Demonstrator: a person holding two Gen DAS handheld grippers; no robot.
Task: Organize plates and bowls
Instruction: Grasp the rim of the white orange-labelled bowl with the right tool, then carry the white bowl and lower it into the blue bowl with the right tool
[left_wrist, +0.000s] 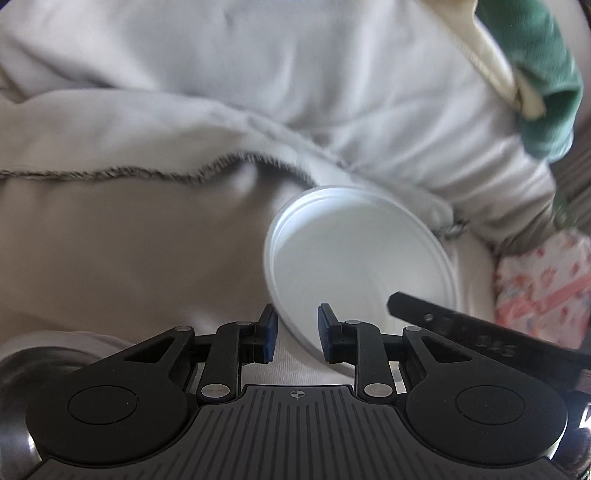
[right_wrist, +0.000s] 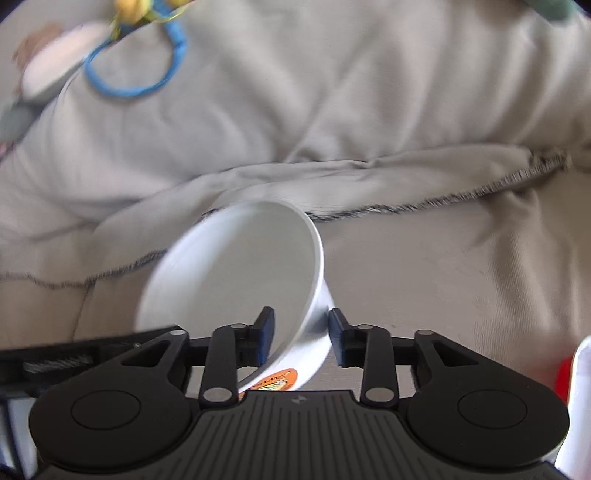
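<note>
In the left wrist view a white bowl (left_wrist: 354, 254) hangs tilted over the bedding, its inside towards the camera. My left gripper (left_wrist: 297, 332) is shut on its lower left rim, with the wall between the blue pads (left_wrist: 269, 334). A black finger of my right gripper (left_wrist: 458, 325) comes in at the bowl's lower right edge. In the right wrist view the white bowl (right_wrist: 236, 273) tilts left and shows an orange sticker (right_wrist: 279, 380) on its base. My right gripper (right_wrist: 300, 332) is shut on its wall, one pad inside and one outside. The bowl's rim looks doubled on the left.
Rumpled beige bedding (left_wrist: 147, 229) with a dark stitched hem fills both views. A steel bowl (left_wrist: 22, 369) sits at the lower left, with green cloth (left_wrist: 543, 85) and pink patterned fabric (left_wrist: 546, 280) to the right. A blue cord loop (right_wrist: 136, 70) lies far left; a red-and-white object (right_wrist: 576, 384) stands near right.
</note>
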